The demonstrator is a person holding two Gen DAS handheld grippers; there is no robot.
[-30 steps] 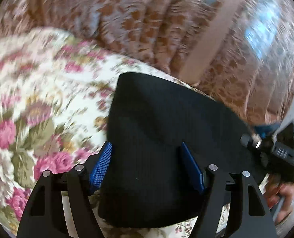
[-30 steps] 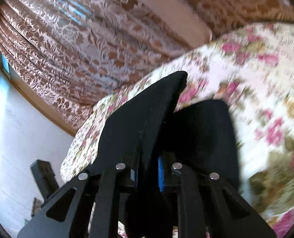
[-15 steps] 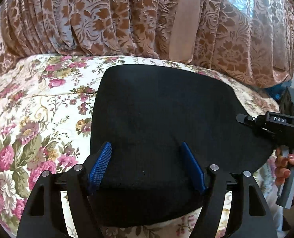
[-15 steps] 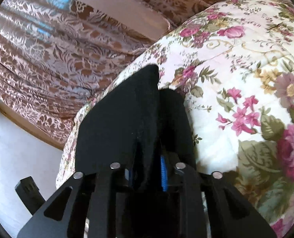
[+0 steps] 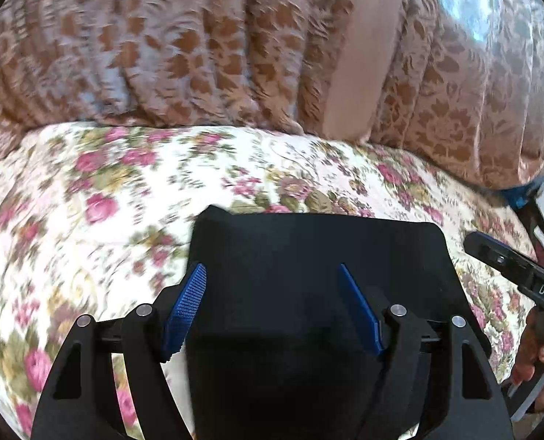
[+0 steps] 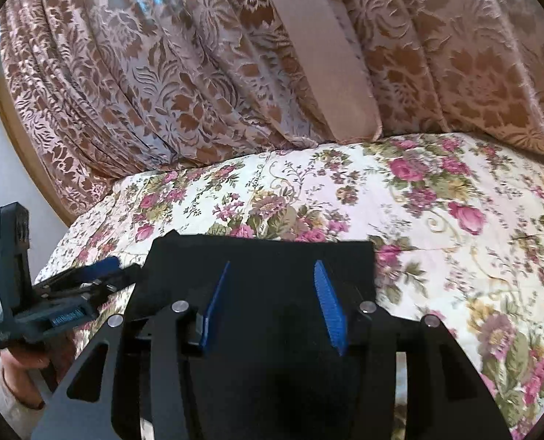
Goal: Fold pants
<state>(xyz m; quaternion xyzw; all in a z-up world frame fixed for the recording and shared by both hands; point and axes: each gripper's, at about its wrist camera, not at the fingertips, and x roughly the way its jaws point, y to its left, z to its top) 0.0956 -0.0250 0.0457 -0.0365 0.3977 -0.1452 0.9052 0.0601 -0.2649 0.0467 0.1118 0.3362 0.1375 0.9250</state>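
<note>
Pants (image 5: 319, 293) are lying on the bed (image 5: 125, 190), folded into a compact black rectangle near my edge of the floral cover, flat from what I can see. The near end is hidden under the rig.

Left gripper (image 5: 272, 308): fingers spread wide, pads clear of the cloth, nothing pinched. The pants only show beyond them.

Right gripper (image 6: 274, 302): fingers opening right now. Cloth lies below and past them, but the pads aren't pressing on it, so I read it as let go.

I take the step in hand to be releasing after the fold and checking the result. To do it well:
- finish opening the right fingers fully before pulling back, so a pad doesn't drag the top layer
- lift both away upward, not sideways across the fabric
- check the far-left corner; it peaks slightly in both views and may need a pat down
- if another fold is needed, pinch the two far corners together and keep both hands level

Count:
- pants: 1
- grippers: 2, each visible in the other's view at the frame edge
- hands (image 5: 536, 352): 2, one per grip
- bed: 1
- curtain (image 6: 198, 73): 1 patterned spread behind the bed, with 1 plain band (image 6: 319, 55) hanging down it
</note>
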